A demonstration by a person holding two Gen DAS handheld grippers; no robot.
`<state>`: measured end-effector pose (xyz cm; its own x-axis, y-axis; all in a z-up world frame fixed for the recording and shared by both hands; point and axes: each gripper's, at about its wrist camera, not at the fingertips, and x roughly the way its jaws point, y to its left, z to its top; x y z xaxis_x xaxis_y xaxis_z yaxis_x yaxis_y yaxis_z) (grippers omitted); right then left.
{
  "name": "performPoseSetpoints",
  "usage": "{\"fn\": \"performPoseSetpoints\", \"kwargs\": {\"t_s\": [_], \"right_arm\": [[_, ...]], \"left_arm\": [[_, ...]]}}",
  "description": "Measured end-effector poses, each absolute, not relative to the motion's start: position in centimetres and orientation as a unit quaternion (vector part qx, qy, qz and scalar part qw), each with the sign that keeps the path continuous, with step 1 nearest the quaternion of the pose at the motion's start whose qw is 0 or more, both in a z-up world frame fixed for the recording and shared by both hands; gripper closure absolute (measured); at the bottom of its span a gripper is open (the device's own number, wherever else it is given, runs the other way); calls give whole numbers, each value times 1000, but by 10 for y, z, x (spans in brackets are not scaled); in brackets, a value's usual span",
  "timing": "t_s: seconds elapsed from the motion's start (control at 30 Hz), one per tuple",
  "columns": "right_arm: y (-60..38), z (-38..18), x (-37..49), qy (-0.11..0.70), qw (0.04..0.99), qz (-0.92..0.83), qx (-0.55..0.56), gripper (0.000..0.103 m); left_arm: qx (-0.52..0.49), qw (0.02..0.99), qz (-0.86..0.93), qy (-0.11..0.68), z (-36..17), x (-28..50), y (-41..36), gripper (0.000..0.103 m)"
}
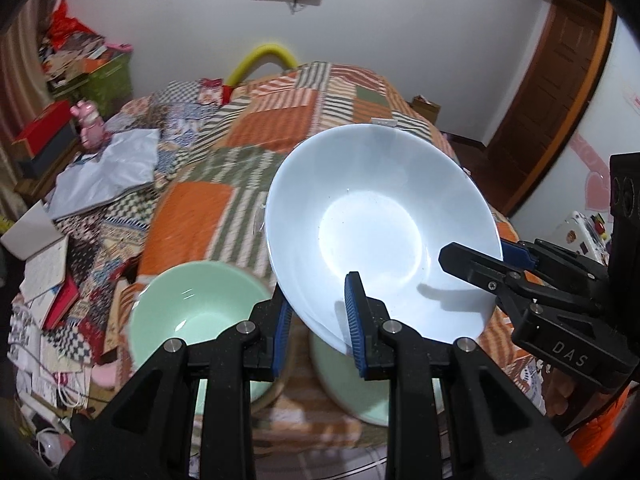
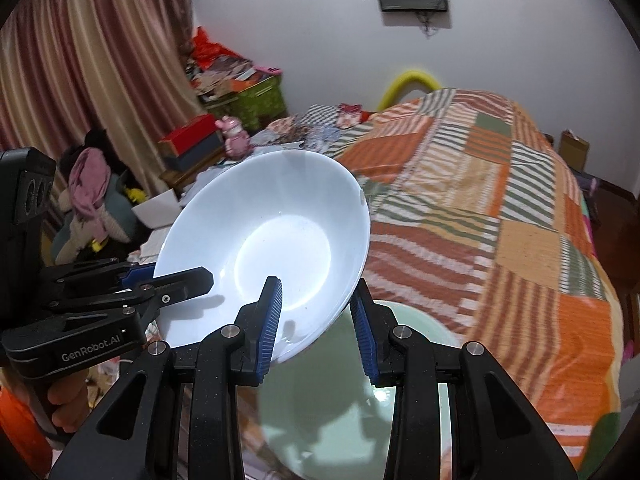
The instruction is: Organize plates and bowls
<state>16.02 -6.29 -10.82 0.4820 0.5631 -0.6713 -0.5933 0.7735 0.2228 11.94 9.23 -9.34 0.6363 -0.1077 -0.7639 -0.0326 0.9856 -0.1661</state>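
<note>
A white deep plate (image 1: pixel 380 220) is held in the air, tilted, over the bed. My left gripper (image 1: pixel 320 320) is shut on its near rim, and my right gripper (image 1: pixel 472 258) grips the rim at the right. In the right wrist view the plate (image 2: pixel 272 240) sits between the right gripper's (image 2: pixel 320 320) blue pads, with the left gripper (image 2: pixel 176 280) on its left rim. A green bowl (image 1: pixel 196 304) sits lower left. A second green dish (image 1: pixel 356 384) lies under the plate; it also shows in the right wrist view (image 2: pixel 340 392).
A patchwork orange and green quilt (image 1: pixel 280 128) covers the bed. Books, papers and a grey bag (image 1: pixel 108 168) clutter the left side. A pink figure (image 1: pixel 90 124) stands on a side table. A wooden door (image 1: pixel 560 92) is at the right.
</note>
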Motion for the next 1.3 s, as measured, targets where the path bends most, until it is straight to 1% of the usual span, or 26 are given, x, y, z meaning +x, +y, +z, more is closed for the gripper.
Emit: {"fn": "performPoseSetpoints", "kwargs": {"t_s": [0.33, 0.57, 0.87, 1.3], "right_arm": [[-14, -126, 149, 406, 835, 370, -33, 71], [8, -141, 147, 427, 821, 377, -37, 71], [28, -164, 148, 462, 799, 383, -40, 71], [39, -180, 151, 484, 786, 382, -43, 71]], "left_arm": [[-107, 893, 22, 436, -111, 91, 146, 77], [-125, 884, 38, 448, -130, 78, 168, 77], [-144, 873, 56, 463, -155, 70, 187, 77], [-160, 866, 66, 468, -169, 69, 202, 77]]}}
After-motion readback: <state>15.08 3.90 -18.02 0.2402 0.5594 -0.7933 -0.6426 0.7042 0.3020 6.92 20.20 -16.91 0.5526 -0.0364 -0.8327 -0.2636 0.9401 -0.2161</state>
